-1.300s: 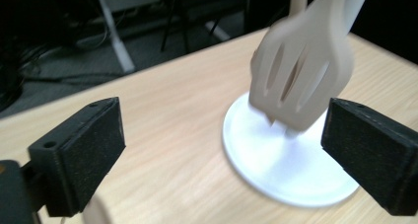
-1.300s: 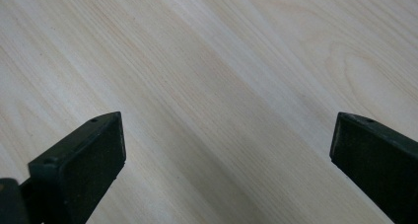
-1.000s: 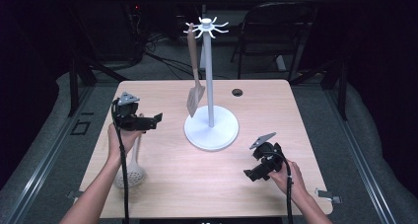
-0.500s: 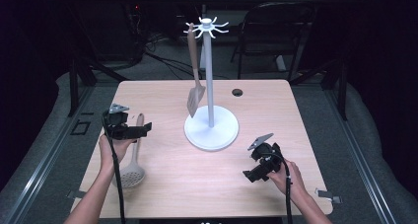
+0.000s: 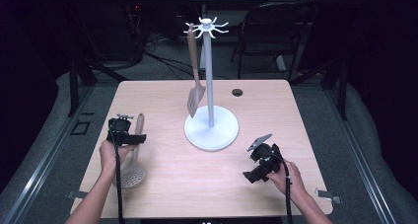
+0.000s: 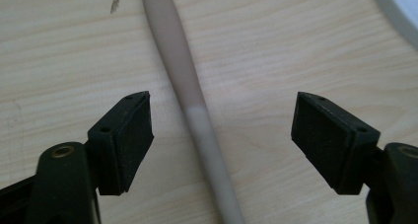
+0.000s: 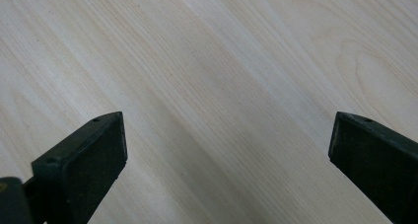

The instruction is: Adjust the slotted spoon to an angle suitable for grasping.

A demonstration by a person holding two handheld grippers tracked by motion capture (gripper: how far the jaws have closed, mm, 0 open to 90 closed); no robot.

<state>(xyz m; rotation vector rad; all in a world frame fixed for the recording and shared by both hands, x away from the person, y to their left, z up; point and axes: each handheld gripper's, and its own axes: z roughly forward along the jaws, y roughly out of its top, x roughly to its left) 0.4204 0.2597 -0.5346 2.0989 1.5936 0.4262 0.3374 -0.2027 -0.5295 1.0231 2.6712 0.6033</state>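
While my left gripper (image 6: pixel 222 140) sank from above the table to the skimmer (image 5: pixel 133 155), left of the white rack (image 5: pixel 211 130), its jaws began closing astride the handle, untouching: pickup imminent. Right gripper (image 5: pixel 256 167): open, idle.

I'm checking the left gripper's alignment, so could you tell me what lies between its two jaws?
The slotted spoon's handle lies between the jaws of the left gripper, nearer one pad, touching neither; the left gripper view shows this.

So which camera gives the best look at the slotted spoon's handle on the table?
The left gripper view: the handle runs close up between the open jaws, untouched. The high view shows the whole slotted spoon small beside the left gripper. The right gripper view shows bare table.
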